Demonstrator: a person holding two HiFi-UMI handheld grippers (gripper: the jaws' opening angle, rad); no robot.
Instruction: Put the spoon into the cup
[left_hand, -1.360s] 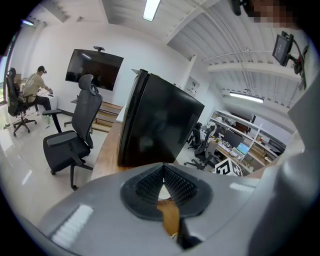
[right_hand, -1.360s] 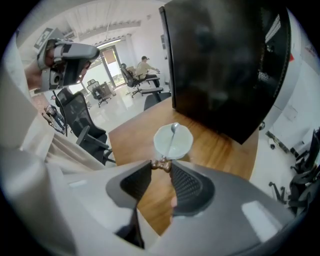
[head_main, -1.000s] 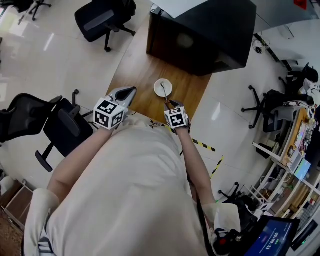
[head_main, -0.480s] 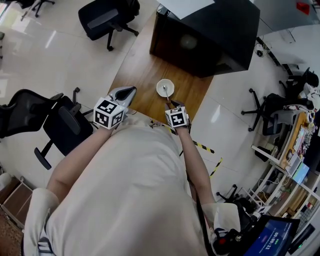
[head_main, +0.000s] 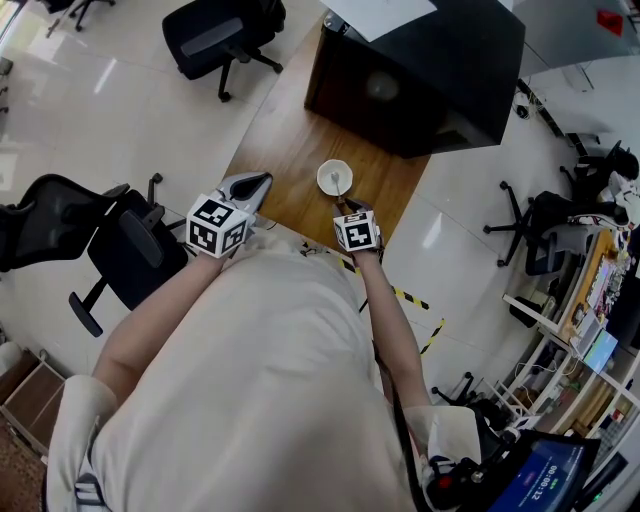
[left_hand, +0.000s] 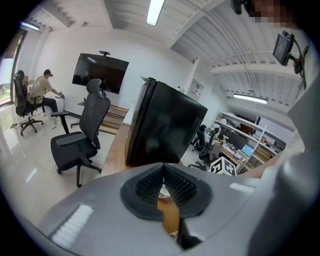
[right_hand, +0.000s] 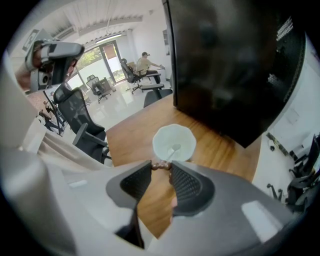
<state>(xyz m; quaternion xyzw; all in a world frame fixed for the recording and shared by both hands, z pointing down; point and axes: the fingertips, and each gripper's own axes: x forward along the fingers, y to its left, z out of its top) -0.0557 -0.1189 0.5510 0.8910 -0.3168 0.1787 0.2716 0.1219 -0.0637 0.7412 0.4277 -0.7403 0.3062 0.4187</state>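
Chairs come first on the tiled floor: two black office chairs (head_main: 120, 258) stand by the person's left arm, off the desk's left near corner. A strip of yellow and black tape (head_main: 400, 293) lies on the floor just past the near right corner.

The left hand-held gripper (head_main: 262, 180) hovers over the near left corner of the wooden desk (head_main: 285, 140). Its jaws meet at the tips with nothing between them (left_hand: 163, 167).

The right hand-held gripper (head_main: 345, 205) is at the near edge, towards the right corner, and tilts steeply down. Its jaws (right_hand: 160, 166) stand part way apart and pinch the brown end of the spoon (right_hand: 172, 150) handle between their tips.

Just beyond those tips is the white cup (right_hand: 189, 134), upright on the desk a little in from the near edge. The spoon's pale bowl rests inside it, and the handle slopes back over the rim to the jaws. From the head view the spoon (head_main: 335, 182) shows as a thin line inside the cup (head_main: 322, 177), with the right hand-held gripper touching its near end. Nothing lies between the cup and either gripper.

Behind the cup a large black cabinet (head_main: 430, 70) fills the far end of the desk. A third office chair (head_main: 215, 30) stands beyond the far left corner, and more chairs (head_main: 555, 215) and cluttered shelves sit off the right side.
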